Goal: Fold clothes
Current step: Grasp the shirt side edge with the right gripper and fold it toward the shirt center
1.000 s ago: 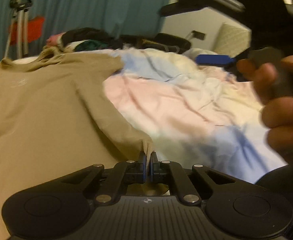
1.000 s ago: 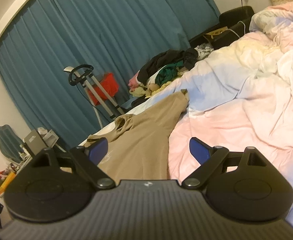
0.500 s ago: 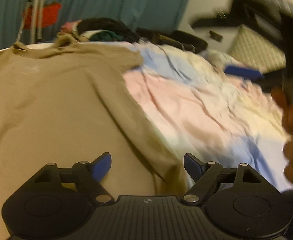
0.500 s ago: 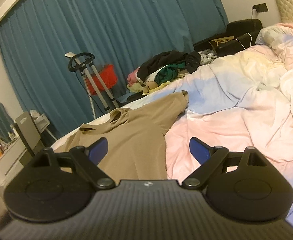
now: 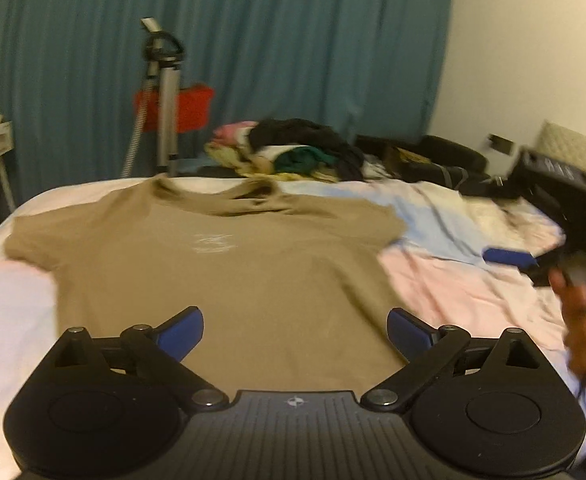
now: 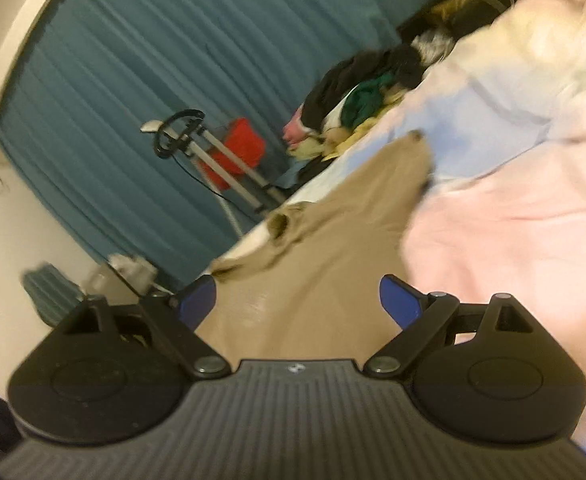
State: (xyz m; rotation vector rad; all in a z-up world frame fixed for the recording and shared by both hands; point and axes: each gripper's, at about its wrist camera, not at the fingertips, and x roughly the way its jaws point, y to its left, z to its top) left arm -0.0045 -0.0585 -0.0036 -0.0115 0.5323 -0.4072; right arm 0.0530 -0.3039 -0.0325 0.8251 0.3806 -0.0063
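A: Item one, left gripper. State?

B: Jaws spread wide, nothing between them. A second ago they pinched the hem corner of the tan T-shirt; half a second ago they had parted. The corner is released.

A: Item two, right gripper?

B: Jaws spread, empty, as in both earlier pictures. Its view has tipped hard to one side and is blurred, so it is on the move.

A: Item three, the T-shirt. Location?

B: Directly ahead of and beneath the left gripper, lying flat, front up, collar at the far end, one sleeve out to each side. It rests on the bed, over the pastel duvet.

A: Meaning for the task?

B: Judged: spreading is finished, and no fold has been made yet. The next grasp likely goes to a sleeve or side edge.

A: What does each view add?

B: The left view gives the whole shirt outline, the pale chest print and, ahead to the right, the hand holding the right gripper. The right view shows only the far sleeve and the collar, but also the duvet rising ahead to the right.

A: Remainder?

B: Clothes pile beyond the collar; blue curtain behind; garment steamer ahead to the left.
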